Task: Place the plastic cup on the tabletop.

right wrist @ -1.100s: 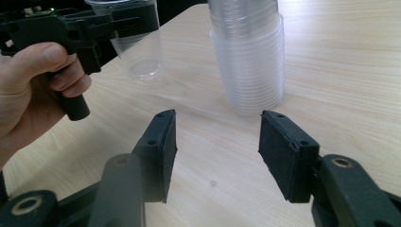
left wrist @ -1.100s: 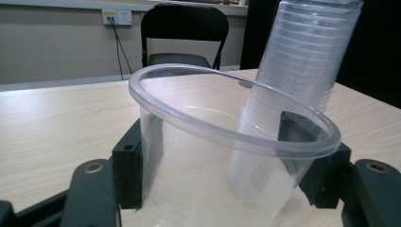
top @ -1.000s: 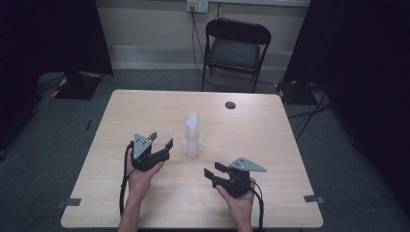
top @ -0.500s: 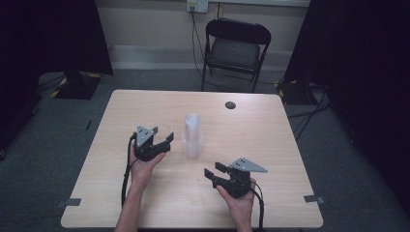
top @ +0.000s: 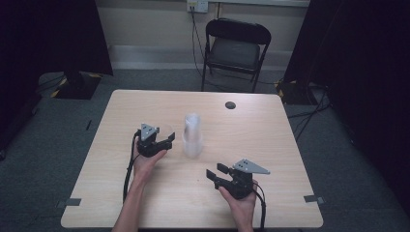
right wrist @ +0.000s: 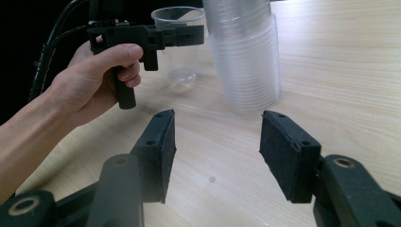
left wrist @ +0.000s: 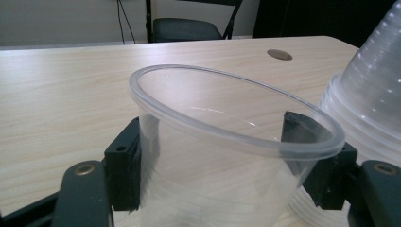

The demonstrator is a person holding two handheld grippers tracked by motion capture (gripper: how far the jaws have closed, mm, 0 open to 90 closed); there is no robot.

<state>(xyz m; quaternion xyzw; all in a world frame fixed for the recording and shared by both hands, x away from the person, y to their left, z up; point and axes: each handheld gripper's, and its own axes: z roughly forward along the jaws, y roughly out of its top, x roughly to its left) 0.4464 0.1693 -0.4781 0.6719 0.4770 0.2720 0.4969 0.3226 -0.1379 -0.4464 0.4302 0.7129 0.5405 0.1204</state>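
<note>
- Clear plastic cup [left wrist: 227,156] upright between the left gripper [top: 162,141] jaws, just beside the cup stack [top: 192,135]; jaws have just been opening, pads at its wall.
- Right gripper [right wrist: 215,156] open, empty, apart from the stack.

One pale wood counter [top: 270,140], carrying a small dark round disc [top: 230,105] near its far edge. One black folding chair [top: 235,48] stood beyond, before a wall outlet [top: 197,5].
</note>
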